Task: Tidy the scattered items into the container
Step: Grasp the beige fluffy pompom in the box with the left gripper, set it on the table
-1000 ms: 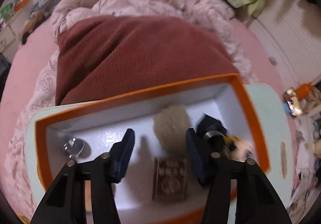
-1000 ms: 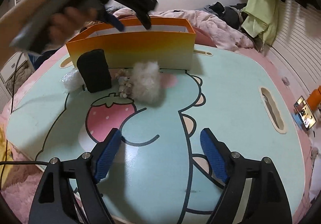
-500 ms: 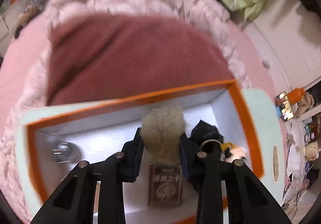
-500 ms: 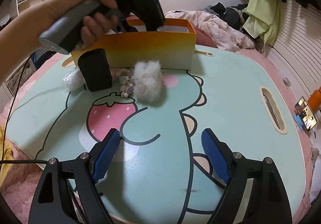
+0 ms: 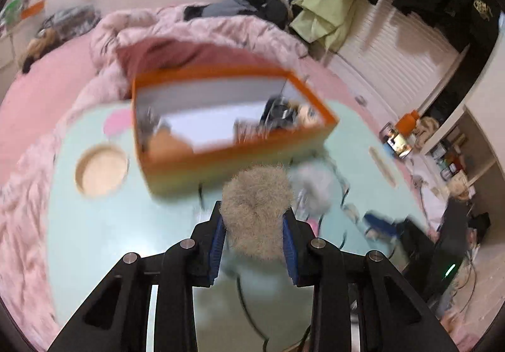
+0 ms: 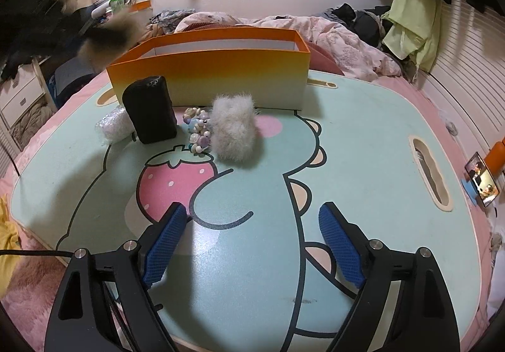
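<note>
— The left gripper (image 5: 254,233) now clamps the beige pompom (image 5: 256,210), lifted back out of the orange box (image 5: 233,118)?
— Yes, tidying reverses; it hangs above the table (image 6: 363,137). Right gripper (image 6: 252,244) gapes, empty.

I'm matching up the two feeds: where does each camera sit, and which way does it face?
Left wrist: on the left hand-held gripper, looking down at the orange box; its fingers pinch a beige pompom.
Right wrist: on the open right hand-held gripper, low over the table, facing the box.
Shared: box, white pompom.
</note>
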